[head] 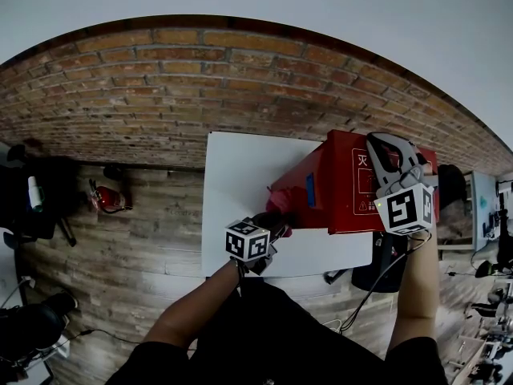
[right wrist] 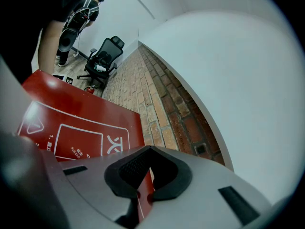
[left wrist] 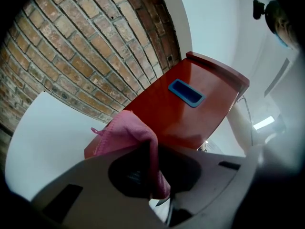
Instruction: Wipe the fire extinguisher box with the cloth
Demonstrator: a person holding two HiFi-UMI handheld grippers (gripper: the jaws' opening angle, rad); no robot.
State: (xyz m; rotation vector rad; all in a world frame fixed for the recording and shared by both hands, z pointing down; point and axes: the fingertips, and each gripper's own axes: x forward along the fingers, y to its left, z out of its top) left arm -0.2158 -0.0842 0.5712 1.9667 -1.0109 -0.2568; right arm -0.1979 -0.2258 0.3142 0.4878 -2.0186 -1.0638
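White board lies by the brick wall with the fire extinguisher box on it. The right gripper, arm stretched forward, is clenched on the box's far edge, likely to steady it. The left gripper, forearm angled in from below, grips the pink cloth, which is touching the box's near side face, apparently ready to wipe.

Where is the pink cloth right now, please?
In the left gripper view, the pink cloth is clamped in the left gripper, at the near end of the red fire extinguisher box, below its blue handle.
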